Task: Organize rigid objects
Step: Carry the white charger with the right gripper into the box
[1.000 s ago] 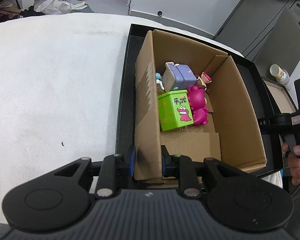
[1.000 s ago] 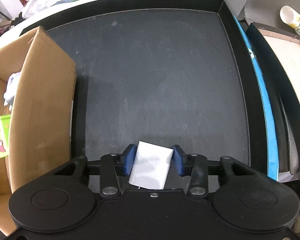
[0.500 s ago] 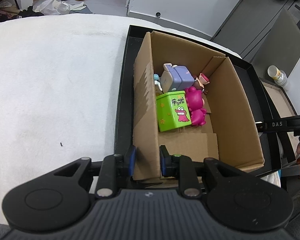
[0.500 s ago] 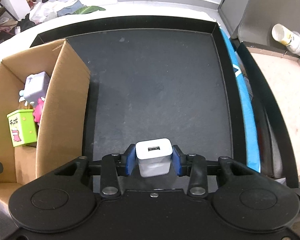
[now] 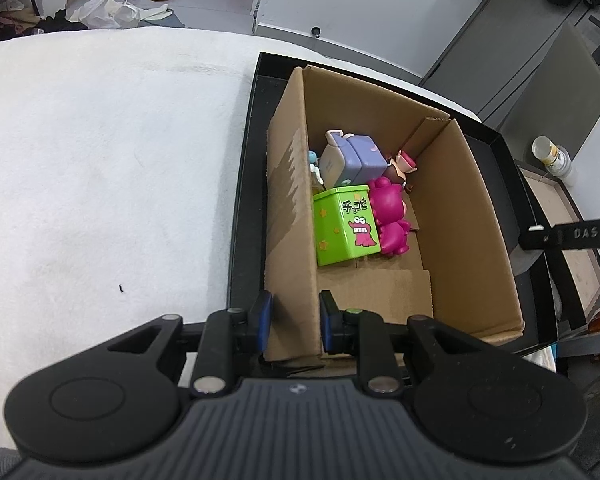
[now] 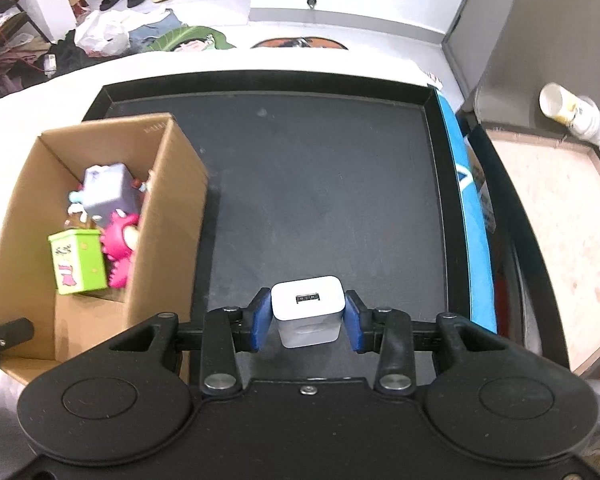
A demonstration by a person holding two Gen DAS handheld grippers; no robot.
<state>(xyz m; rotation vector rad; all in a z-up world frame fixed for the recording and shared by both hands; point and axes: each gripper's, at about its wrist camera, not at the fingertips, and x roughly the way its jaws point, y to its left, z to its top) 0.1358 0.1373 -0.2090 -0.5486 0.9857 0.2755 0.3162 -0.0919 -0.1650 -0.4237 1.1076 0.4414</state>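
My right gripper (image 6: 307,320) is shut on a white USB charger (image 6: 308,310) and holds it above the black tray (image 6: 320,184). My left gripper (image 5: 293,320) is shut on the left wall of the cardboard box (image 5: 290,216), near its front corner. The box (image 6: 172,208) stands in the left part of the tray. Inside it are a green tin (image 5: 346,224), a pink figure (image 5: 390,220), a purple toy (image 5: 350,158) and a small doll (image 5: 404,164). The same toys show in the right wrist view: green tin (image 6: 80,266), pink figure (image 6: 120,240), purple toy (image 6: 108,192).
The tray lies on a white cloth-covered table (image 5: 100,168). A wooden-framed tray (image 6: 548,232) with a paper cup (image 6: 568,112) stands to the right. A blue strip (image 6: 472,220) runs along the black tray's right rim. The right tool's bar (image 5: 572,234) shows beyond the box.
My right gripper has risen with the charger, which now stands upright with its USB port facing me. The box and its toys have come into that view. My left gripper stays on the box wall.
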